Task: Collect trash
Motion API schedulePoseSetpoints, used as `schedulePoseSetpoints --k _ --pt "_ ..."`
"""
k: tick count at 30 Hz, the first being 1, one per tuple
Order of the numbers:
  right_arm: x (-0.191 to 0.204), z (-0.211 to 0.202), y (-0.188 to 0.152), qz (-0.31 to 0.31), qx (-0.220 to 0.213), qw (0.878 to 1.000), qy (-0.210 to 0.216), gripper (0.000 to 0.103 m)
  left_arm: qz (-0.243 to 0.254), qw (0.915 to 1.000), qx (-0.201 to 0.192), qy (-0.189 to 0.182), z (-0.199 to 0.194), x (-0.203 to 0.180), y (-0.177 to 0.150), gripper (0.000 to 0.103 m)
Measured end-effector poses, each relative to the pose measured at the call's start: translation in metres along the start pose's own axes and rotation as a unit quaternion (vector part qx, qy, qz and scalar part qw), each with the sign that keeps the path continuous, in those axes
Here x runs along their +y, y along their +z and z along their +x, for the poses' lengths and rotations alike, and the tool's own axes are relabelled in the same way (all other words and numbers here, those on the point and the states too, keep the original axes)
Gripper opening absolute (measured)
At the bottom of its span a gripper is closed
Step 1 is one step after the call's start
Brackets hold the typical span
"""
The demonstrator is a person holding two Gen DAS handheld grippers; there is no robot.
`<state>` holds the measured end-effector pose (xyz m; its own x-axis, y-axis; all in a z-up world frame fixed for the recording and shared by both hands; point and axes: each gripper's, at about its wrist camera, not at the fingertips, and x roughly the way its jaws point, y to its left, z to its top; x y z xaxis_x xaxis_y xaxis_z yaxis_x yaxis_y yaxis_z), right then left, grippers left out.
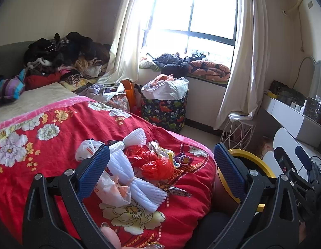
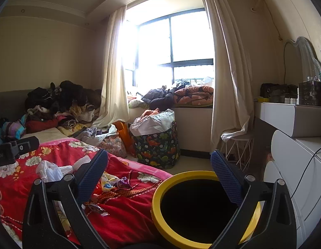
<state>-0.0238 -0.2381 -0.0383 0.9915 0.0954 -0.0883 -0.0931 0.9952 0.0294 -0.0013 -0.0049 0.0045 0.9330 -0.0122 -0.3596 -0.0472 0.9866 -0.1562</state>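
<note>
Trash everywhere on the red floral quilt [image 1: 56, 141], nothing collected yet by the look of it. Left gripper [image 1: 160, 166] spread wide and empty, hovering over the pile; right gripper [image 2: 159, 174] equally released, poised above the yellow-rimmed bin [image 2: 158, 195] with nothing between its pads. Nearest the left gripper, at about 7 o'clock in its view: white foam netting [image 1: 137, 184] lying across a clear plastic bag [image 1: 112, 188], the two touching. Just beyond, toward 12 o'clock: crumpled red plastic [image 1: 158, 166], then foil candy wrappers [image 1: 181, 159] at 1 o'clock near the quilt's edge. Best to start with the foam netting — light, springy, easy to pinch at its tied waist rather than at the flared ends. Worth closing slowly so as not to snag the quilt beneath. Likely to drag the bag along; fine if so. Then across to the bin at 3 o'clock, just beside the bed. Farther off, at 12 o'clock: dinosaur-print hamper [image 1: 164, 112] full of clothes, not trash, and window [image 1: 191, 14] beyond.
</note>
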Motion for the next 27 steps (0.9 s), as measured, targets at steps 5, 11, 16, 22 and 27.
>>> schedulePoseSetpoints --k 5,11,16,22,27 --pt "0.0003 0.0002 -0.0001 0.0 0.0 1.0 0.0 0.097 0.001 1.0 0.0 0.0 -0.0002 0.0003 -0.0007 0.092" --pt "0.0012 0.0005 -0.0004 0.0 0.001 1.0 0.0 0.097 0.001 1.0 -0.002 0.0 -0.0006 0.0006 -0.0012 0.092" --pt "0.0013 0.0007 -0.0008 0.0 0.001 1.0 0.0 0.097 0.002 1.0 -0.001 0.0 -0.0018 -0.0011 -0.0007 0.092" --pt "0.0017 0.0008 -0.001 0.0 0.001 1.0 -0.001 0.097 0.002 1.0 -0.002 0.0 -0.0021 -0.0006 -0.001 0.092" --pt "0.0016 0.0008 -0.0009 0.0 0.001 1.0 -0.001 0.097 0.002 1.0 -0.001 -0.001 -0.0023 -0.0009 -0.001 0.092"
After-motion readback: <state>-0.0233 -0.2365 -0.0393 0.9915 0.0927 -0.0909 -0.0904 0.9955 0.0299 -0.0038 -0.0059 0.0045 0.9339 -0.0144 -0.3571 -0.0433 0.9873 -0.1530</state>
